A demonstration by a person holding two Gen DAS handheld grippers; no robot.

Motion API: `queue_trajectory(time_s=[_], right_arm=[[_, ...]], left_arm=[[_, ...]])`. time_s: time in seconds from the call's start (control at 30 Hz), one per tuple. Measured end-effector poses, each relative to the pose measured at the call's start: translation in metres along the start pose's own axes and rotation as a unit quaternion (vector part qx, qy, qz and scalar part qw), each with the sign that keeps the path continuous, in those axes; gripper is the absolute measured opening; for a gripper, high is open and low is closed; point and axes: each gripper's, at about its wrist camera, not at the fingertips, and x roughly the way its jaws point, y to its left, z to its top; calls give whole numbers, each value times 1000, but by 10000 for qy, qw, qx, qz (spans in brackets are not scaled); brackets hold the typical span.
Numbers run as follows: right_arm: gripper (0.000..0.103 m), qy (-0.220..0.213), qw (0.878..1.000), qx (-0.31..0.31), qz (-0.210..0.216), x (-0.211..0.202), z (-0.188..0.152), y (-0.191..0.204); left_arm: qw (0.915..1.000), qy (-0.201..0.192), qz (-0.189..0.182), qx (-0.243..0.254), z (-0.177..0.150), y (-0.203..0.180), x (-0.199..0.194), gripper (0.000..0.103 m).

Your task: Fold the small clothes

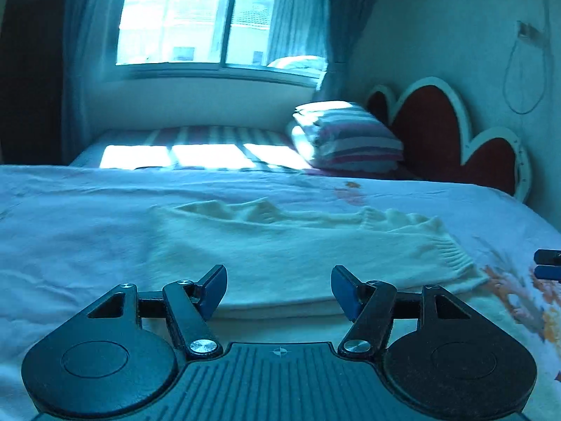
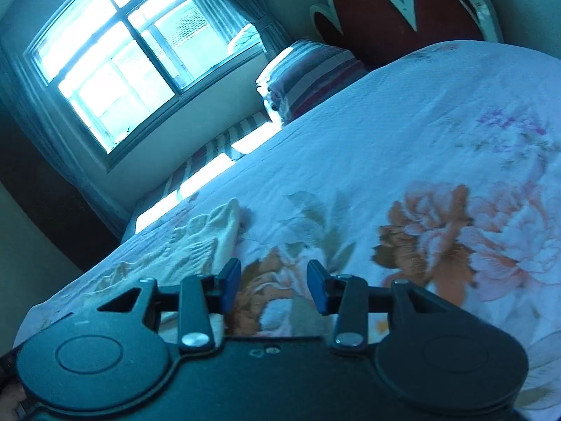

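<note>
The cream sweater lies partly folded on the floral bedspread, its near edge doubled. The left gripper hangs over that edge, jaws apart and empty; the right gripper, also parted and empty, sits off to the right. One fold looks done, so next comes gripping the cuffed sleeve.

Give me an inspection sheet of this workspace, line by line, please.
Surface: floral white bedspread, wrinkled.
Job's things: cream knitted sweater, partly folded, lying flat.
Clutter: striped folded bedding by the red scalloped headboard.
Grippers: left tool open, empty, before the sweater's near edge; right tool open, empty, above the bedspread.
Cables: thin cord hanging on the wall.
Surroundings: bright window, blue curtains.
</note>
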Motion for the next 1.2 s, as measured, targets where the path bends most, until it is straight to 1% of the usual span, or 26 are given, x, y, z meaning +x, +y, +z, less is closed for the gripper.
queue_trajectory(time_s=[0.03, 0.07, 0.13, 0.2, 0.3, 0.37, 0.43, 0.5, 0.53, 0.63, 0.67, 0.73, 0.8, 0.83, 0.93, 0.97, 1.07, 1.1, 1.13, 1.17, 1.2], right_arm=[[42, 71, 9999, 11, 133, 11, -1, 9], [41, 167, 9995, 38, 277, 26, -2, 21], [41, 311, 9986, 14, 417, 51, -6, 41], [41, 436, 9982, 17, 419, 71, -8, 53], [41, 650, 9968, 229, 395, 93, -14, 62], [41, 722, 9963, 290, 365, 103, -17, 66], [38, 747, 9965, 272, 258, 111, -18, 70], [27, 693, 9973, 231, 25, 117, -18, 75], [25, 676, 9975, 221, -49, 119, -17, 77], [8, 600, 9980, 91, -182, 120, -17, 82], [6, 539, 9983, 33, -215, 118, -17, 83], [6, 345, 9989, -119, -285, 108, -15, 85], [6, 150, 9993, -110, -327, 95, -12, 84], [6, 153, 9994, -97, -311, 93, -12, 82], [6, 504, 9980, -173, -328, 104, -19, 78], [6, 524, 9978, -165, -357, 105, -20, 77], [6, 421, 9987, -89, -289, 104, -20, 77], [6, 498, 9982, -93, -336, 107, -21, 76], [6, 665, 9972, -34, -348, 113, -22, 72], [5, 682, 9972, -14, -295, 113, -22, 70], [11, 704, 9972, -32, -235, 109, -19, 69]], left_arm=[[9998, 131, 148, -102, -4, 20, 2, 65], [9994, 218, 199, -153, -8, 36, 4, 65], [9990, 295, 306, -116, -12, 52, 7, 65], [9982, 421, 421, 42, -17, 60, 14, 65], [9968, 555, 500, 273, -20, 64, 21, 65], [9951, 593, 664, 434, -20, 64, 28, 65], [9951, 579, 727, 339, -18, 70, 31, 65], [9959, 604, 652, 162, -16, 77, 38, 65], [9961, 601, 631, 168, -16, 78, 39, 65], [9961, 562, 626, 277, -17, 76, 40, 65], [9962, 545, 641, 238, -17, 77, 41, 65], [9961, 494, 701, 202, -18, 79, 39, 65], [9961, 512, 695, 153, -19, 80, 39, 65], [9962, 521, 680, 122, -21, 81, 40, 65], [9963, 485, 707, 68, -19, 83, 39, 65], [9962, 460, 736, 49, -19, 84, 37, 65], [9944, 577, 889, -27, -23, 89, 38, 65], [9940, 598, 921, -11, -25, 91, 37, 65], [9939, 605, 920, -2, -25, 94, 34, 65], [9937, 627, 932, -10, -24, 97, 29, 65], [9936, 569, 970, -44, -22, 101, 23, 65]])
